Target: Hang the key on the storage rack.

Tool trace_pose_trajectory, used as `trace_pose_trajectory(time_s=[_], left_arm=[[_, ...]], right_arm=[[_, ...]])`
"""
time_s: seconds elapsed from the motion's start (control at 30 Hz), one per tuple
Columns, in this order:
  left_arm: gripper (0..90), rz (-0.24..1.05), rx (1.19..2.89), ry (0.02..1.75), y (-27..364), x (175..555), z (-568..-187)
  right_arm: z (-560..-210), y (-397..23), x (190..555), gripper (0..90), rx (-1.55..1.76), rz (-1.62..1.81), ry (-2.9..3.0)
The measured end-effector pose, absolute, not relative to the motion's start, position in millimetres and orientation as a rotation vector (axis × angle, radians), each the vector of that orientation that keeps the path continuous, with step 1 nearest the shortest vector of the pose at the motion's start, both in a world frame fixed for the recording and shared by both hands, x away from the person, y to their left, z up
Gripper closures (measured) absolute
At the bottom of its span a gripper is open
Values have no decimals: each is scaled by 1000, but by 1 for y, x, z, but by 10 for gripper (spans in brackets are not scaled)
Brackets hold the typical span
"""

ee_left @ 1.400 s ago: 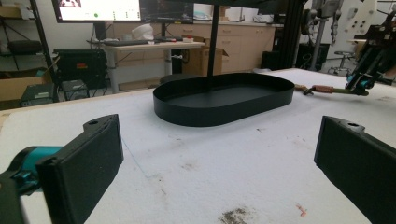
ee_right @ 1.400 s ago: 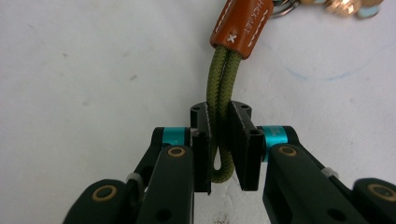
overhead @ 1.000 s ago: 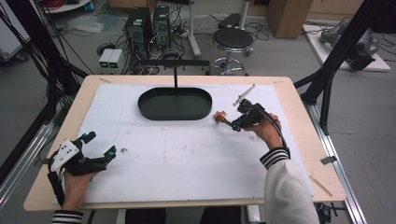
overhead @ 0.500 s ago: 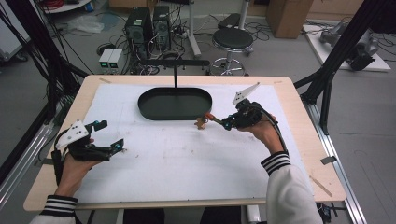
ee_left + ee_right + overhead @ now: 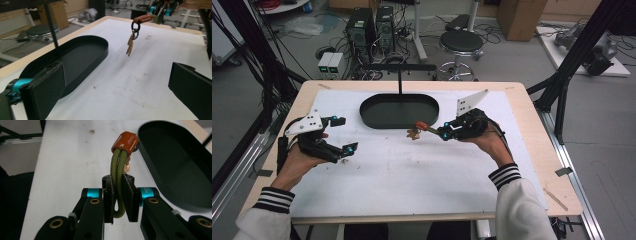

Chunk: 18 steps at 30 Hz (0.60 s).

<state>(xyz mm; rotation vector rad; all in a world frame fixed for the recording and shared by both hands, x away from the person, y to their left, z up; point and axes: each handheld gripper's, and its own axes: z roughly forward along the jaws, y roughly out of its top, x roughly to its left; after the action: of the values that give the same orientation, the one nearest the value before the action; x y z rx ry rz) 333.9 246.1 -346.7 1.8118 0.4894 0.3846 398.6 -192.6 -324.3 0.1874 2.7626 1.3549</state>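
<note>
While right tool point(image 5: 119, 195) pinches keychain point(image 5: 119, 177) by its soft cord loop | light, floppy, keys dangle over surface point(image 5: 422, 175) | left tool point(image 5: 343, 135) gapes, holding nothing

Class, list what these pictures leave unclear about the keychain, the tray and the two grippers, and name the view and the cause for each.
- Keychain: in the right gripper view its orange sleeve and cord hide the dangling key.
- Key: too small in the high view to read its shape.
- Tray: cut off by the right gripper view's edge.
- Left gripper: the left gripper view's bottom edge crops its jaws.
</note>
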Motion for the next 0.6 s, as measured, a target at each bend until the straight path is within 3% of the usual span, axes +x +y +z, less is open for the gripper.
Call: trace_pose_trajectory(time_s=[0.6], left_arm=[[27,249,1929,272,196,356,-317]], right_arm=[[-320,-167,389,801,-12,1460,2748]])
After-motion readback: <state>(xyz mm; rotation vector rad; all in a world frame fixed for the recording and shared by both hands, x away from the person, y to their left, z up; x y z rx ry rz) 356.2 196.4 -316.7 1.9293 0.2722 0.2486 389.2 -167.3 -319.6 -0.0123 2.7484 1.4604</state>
